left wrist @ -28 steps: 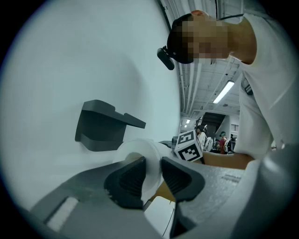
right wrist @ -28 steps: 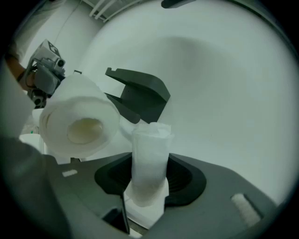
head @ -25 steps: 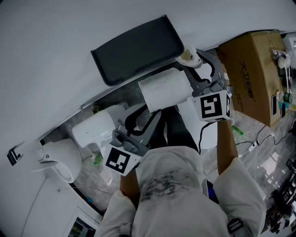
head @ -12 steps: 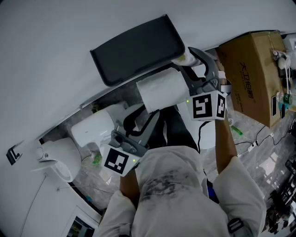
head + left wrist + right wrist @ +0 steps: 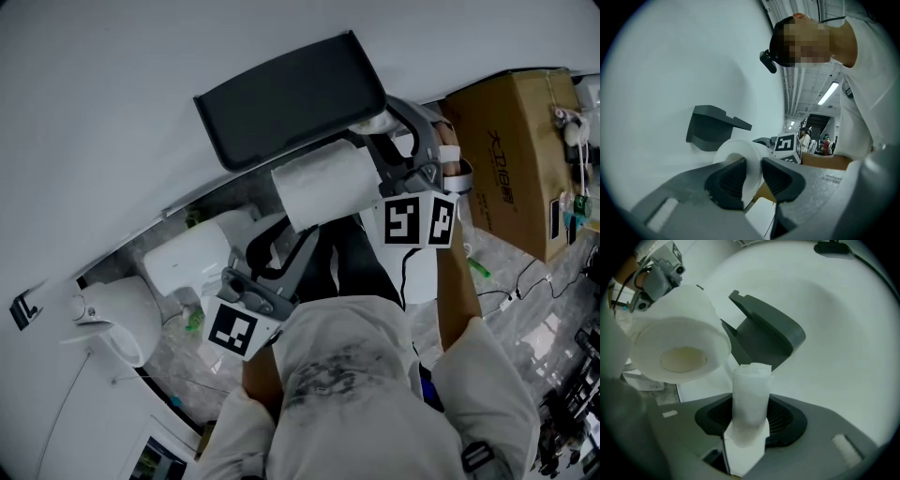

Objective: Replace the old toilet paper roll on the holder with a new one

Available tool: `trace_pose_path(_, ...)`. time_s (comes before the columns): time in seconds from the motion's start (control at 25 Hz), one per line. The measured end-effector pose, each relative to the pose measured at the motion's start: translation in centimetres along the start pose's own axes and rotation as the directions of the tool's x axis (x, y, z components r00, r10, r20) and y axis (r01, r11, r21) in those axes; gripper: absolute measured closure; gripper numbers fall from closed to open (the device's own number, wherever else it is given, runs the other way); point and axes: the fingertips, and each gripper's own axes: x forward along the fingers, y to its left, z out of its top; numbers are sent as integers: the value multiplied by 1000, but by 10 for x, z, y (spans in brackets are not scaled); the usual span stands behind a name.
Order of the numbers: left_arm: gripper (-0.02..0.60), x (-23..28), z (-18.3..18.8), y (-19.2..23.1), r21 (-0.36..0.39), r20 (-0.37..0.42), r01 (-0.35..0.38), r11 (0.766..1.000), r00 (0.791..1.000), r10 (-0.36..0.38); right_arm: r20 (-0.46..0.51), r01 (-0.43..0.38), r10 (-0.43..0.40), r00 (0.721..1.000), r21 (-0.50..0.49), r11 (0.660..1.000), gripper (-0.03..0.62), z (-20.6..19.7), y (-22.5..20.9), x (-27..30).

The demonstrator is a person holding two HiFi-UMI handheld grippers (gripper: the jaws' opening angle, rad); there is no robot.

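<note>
A dark grey holder (image 5: 291,98) is fixed to the white wall, with nothing on it. Just below it hangs a full white toilet paper roll (image 5: 323,186). My left gripper (image 5: 305,234) comes up from below and is shut on the roll's wall (image 5: 740,152), one jaw inside the core. My right gripper (image 5: 386,129) is at the holder's right end, shut on a thin, nearly used-up roll (image 5: 750,394) with a loose paper tail. In the right gripper view the full roll (image 5: 679,343) hangs left of the holder (image 5: 764,333).
A cardboard box (image 5: 520,150) stands at the right against the wall. A white toilet (image 5: 187,258) sits below left of the holder. Cables and small items lie on the marble floor at the right edge (image 5: 553,281).
My right gripper has rolled about its own axis, so two faces of its marker cube now show. It has shifted slightly along the holder's right end. The left gripper and full roll have barely moved.
</note>
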Motion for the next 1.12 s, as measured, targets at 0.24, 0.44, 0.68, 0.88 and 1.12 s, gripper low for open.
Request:
trace_pose_path(0.24, 456, -9, 2, 6, -5, 7, -10, 1000, 1000, 10, -13, 22, -23, 1000, -70, 997, 399, 11, 2, 1)
trace_pose_path(0.44, 456, -15, 0, 9, -6, 11, -20, 1000, 1000, 20, -29, 35, -38, 999, -109, 993, 399, 14, 4, 1)
trace_pose_path(0.68, 456, -22, 3, 13, -8, 20, -33, 999, 999, 34, -43, 50, -58, 997, -174, 983, 399, 21, 5, 1)
trace_pose_path(0.88, 456, -26, 1, 16, -9, 19, -38, 999, 999, 38, -54, 61, -75, 996, -223, 973, 399, 25, 7, 3)
trace_pose_path(1.12, 456, -29, 3, 17, -6, 23, -41, 999, 999, 41, -73, 75, -100, 992, -290, 954, 399, 29, 6, 2)
